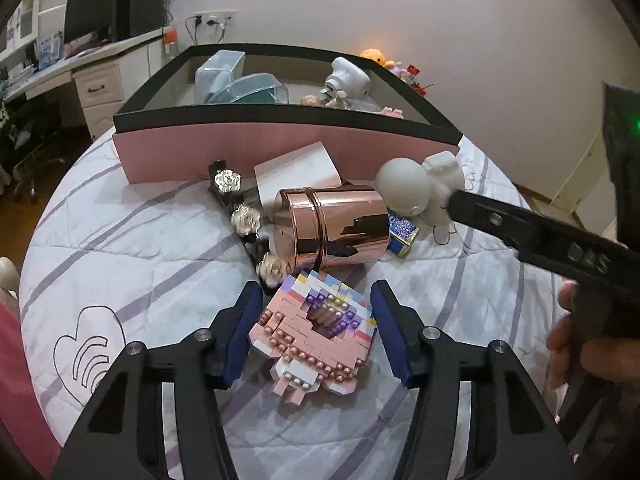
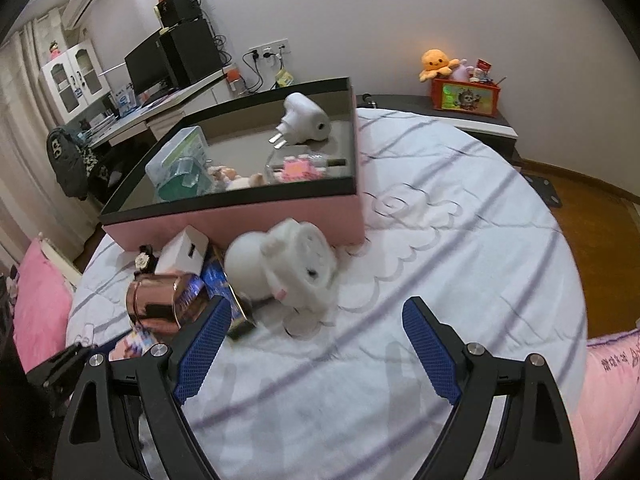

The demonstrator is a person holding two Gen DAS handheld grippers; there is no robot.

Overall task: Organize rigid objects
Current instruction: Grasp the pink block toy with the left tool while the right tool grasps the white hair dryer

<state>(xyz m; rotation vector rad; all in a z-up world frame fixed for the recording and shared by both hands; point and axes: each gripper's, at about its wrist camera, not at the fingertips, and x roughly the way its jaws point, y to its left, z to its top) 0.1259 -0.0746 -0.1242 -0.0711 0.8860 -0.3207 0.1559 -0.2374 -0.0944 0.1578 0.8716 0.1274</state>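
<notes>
Status, everything placed relative to the pink box (image 1: 280,148) on the bed (image 1: 120,240), left to right.

Done: the box already holds a clear plastic case (image 1: 220,74), a teal-tinted container (image 1: 252,90), small figurines (image 1: 320,100), a white plug adapter (image 1: 346,80) and a small pink brick piece (image 2: 298,168).

Left, all on the bed in front of the box:
- black strip with silver flowers (image 1: 240,216), front-left of the box
- white card box (image 1: 296,172), touching the box's front wall
- rose-gold tin (image 1: 336,232), lying on its side, near the box front
- blue patterned box (image 1: 404,236), just behind the tin's right end
- white astronaut figure (image 1: 420,192), front-right
- pink brick model (image 1: 316,332), furthest from the box

Left hand-held gripper (image 1: 316,332): jaws about half open, straddling the brick model. Pads look close to its sides, left one maybe touching; no firm clamp visible, model rests on the bed.

Right hand-held gripper (image 2: 316,352): wide open, empty, near the astronaut figure, not around it.

Estimate: roughly half done, six items left.
</notes>
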